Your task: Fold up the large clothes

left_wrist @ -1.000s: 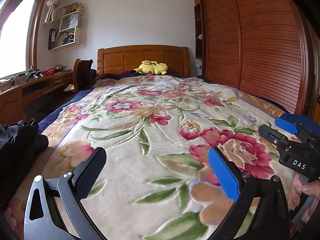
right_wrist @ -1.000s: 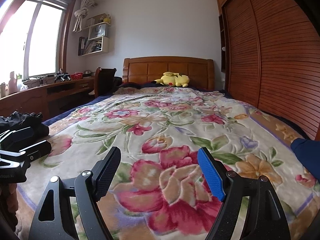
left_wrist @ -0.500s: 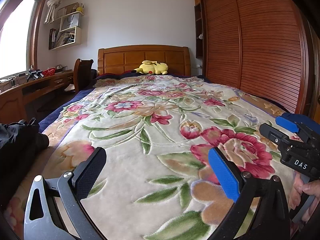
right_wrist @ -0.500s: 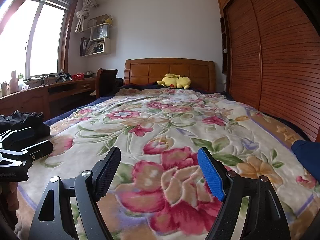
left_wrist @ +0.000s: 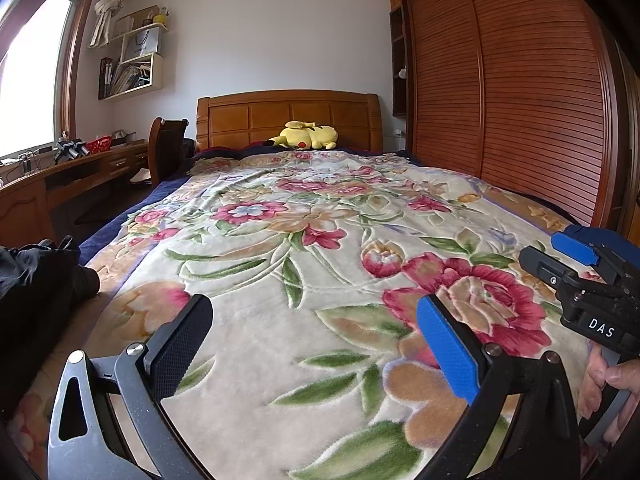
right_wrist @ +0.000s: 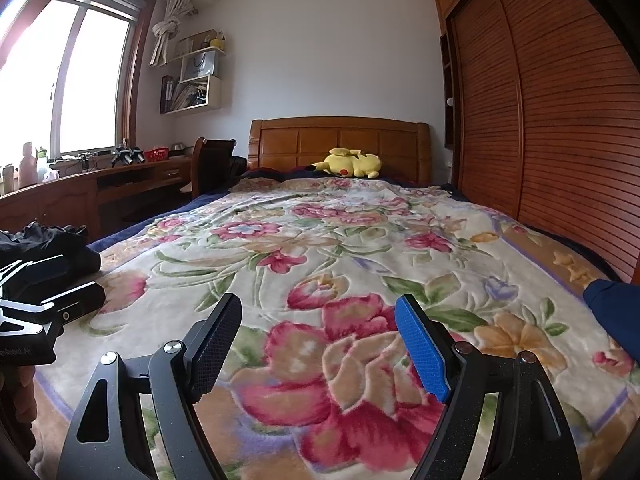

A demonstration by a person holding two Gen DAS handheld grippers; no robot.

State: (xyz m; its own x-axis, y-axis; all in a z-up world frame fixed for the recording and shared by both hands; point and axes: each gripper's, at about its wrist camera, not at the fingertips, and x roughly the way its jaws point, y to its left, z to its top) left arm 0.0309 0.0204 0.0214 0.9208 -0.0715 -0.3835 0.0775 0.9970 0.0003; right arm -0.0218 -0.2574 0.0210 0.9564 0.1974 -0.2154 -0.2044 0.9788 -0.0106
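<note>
A crumpled black garment [left_wrist: 36,280] lies at the bed's near left edge; it also shows in the right wrist view [right_wrist: 44,248]. A dark blue garment [right_wrist: 612,308] lies at the near right edge. My left gripper [left_wrist: 314,344] is open and empty, held over the floral blanket [left_wrist: 304,240]. My right gripper [right_wrist: 318,344] is open and empty too, over the same blanket [right_wrist: 320,248]. The right gripper shows at the right of the left wrist view [left_wrist: 580,280], and the left gripper at the left of the right wrist view [right_wrist: 44,304].
A yellow plush toy [left_wrist: 308,136] lies by the wooden headboard [left_wrist: 288,116]. A wooden desk [left_wrist: 60,188] and a chair [left_wrist: 166,148] stand along the left wall under the window. Slatted wardrobe doors [left_wrist: 500,92] run along the right side.
Both grippers have tilted or risen slightly; more of the wall and ceiling shows. Nothing was gripped or released.
</note>
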